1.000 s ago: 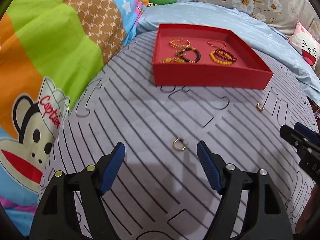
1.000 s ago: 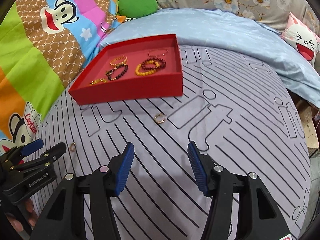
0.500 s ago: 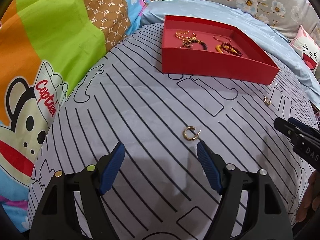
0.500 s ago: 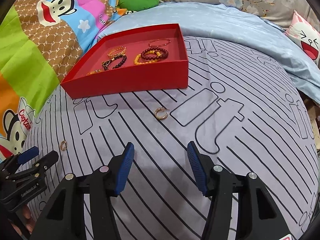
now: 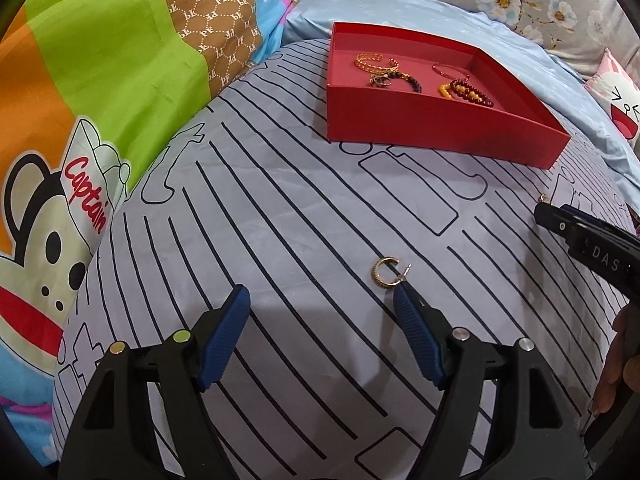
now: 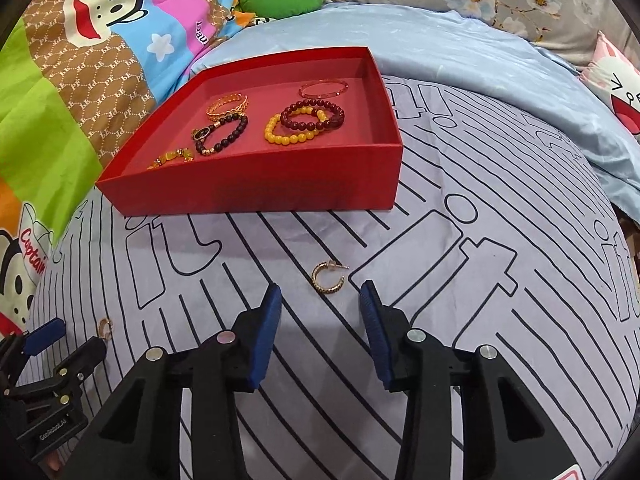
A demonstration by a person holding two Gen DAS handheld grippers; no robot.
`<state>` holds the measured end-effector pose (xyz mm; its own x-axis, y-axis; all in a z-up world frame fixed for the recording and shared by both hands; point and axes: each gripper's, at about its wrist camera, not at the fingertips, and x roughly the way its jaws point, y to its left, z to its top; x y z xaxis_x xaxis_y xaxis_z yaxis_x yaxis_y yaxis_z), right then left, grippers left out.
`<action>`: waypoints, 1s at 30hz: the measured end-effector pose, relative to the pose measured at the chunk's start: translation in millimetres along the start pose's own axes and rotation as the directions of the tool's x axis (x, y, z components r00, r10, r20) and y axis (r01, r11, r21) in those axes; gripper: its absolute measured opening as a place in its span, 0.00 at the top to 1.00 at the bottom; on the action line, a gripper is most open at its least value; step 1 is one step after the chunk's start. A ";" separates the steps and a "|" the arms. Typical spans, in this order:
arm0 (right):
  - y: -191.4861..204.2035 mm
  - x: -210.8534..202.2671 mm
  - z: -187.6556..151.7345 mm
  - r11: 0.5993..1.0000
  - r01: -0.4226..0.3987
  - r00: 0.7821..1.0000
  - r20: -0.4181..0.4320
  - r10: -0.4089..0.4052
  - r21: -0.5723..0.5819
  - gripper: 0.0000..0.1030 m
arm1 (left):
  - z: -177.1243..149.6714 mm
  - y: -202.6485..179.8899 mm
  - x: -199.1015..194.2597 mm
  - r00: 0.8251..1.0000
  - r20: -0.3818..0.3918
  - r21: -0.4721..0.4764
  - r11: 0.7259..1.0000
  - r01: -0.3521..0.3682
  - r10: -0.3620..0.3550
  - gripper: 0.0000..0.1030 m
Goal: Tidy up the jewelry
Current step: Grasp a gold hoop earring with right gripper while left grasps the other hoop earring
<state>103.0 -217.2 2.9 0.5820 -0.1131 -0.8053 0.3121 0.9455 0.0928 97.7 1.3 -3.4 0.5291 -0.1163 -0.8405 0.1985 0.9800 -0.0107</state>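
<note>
Earrings: two gold hoops are loose on the bed, the bracelets are already in the red box, so by my read you're most of the way done.

Left wrist view: your left gripper (image 5: 322, 308) has its fingers spread wide, holding nothing. One hoop earring (image 5: 387, 273) lies on the striped sheet (image 5: 280, 220) just beyond the right-hand blue pad, nearly touching its tip and off-centre to the gap. It's thin metal, an open C-shape with a post sticking out. The red box (image 5: 440, 124) sits farther back; stiff card walls, matte. Inside it are a gold woven cuff and beaded bracelets.

Right wrist view: your right gripper (image 6: 320, 304) is also wide open and empty. The second hoop earring (image 6: 328, 278), with a textured gold band, lies just ahead, roughly centred between the pads. Bracelets (image 6: 306, 122) in the box look like glossy round beads in dark red, yellow and near-black, plus a thin rose bangle. The sheet is soft, so expect the hoops to sink under pressure.
</note>
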 end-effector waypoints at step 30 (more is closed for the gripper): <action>-7.2 -23.6 -34.5 1.000 -0.025 1.000 -0.006 0.025 0.015 0.85 | 1.5 -8.3 -1.0 0.999 0.007 0.011 0.999 0.044 -0.044 0.44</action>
<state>61.1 -210.9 1.0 0.5852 -0.0879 -0.8061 0.3091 0.9432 0.1216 96.8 -7.0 -1.7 0.5259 -0.1603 -0.8353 0.2302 0.9723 -0.0417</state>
